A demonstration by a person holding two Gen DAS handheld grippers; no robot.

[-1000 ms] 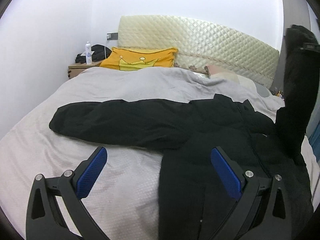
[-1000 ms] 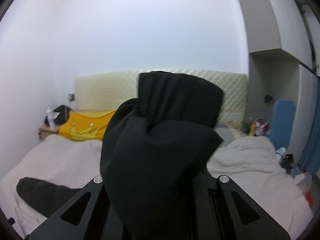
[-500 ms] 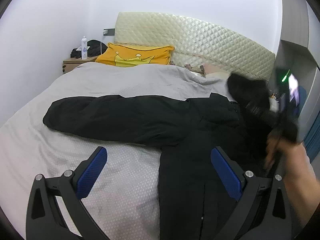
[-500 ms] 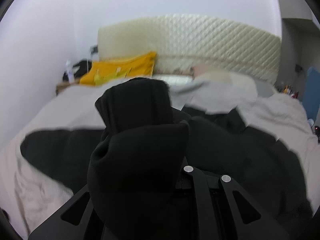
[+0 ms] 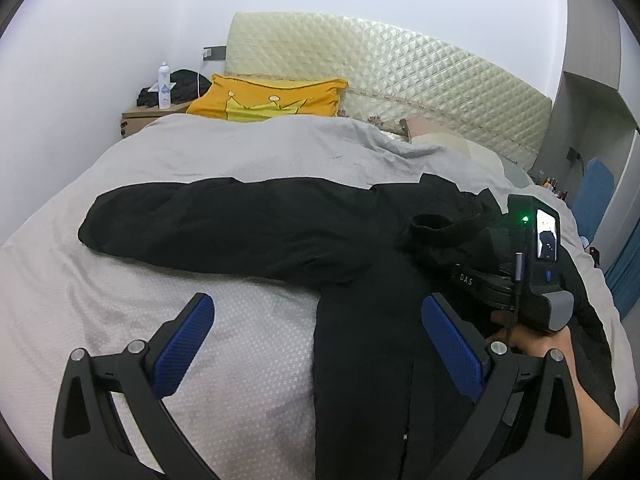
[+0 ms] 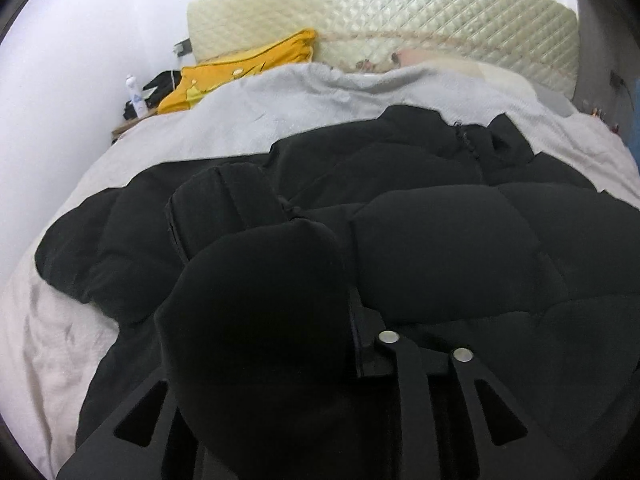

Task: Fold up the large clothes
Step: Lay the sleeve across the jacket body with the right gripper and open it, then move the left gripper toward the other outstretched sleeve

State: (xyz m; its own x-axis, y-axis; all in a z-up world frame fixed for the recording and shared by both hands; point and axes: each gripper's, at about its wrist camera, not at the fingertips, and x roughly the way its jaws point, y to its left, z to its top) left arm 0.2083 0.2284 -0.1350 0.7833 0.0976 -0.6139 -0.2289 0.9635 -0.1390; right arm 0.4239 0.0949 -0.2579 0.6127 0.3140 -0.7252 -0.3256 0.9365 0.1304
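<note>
My right gripper (image 6: 320,320) low over the black coat (image 6: 440,248) on the bed (image 6: 60,340).

The coat's sleeve end (image 6: 256,312) bulges up between my jaws, which are opening; the cuff (image 6: 224,208) lies on the coat's chest just ahead. My fingertips are buried in dark cloth. The padded coat lies spread across the grey cover (image 6: 280,112), its other sleeve off to the left. Beyond it are a yellow pillow (image 6: 240,72), the quilted cream headboard (image 6: 400,12), and a white bottle (image 6: 135,98) at the far left.
</note>
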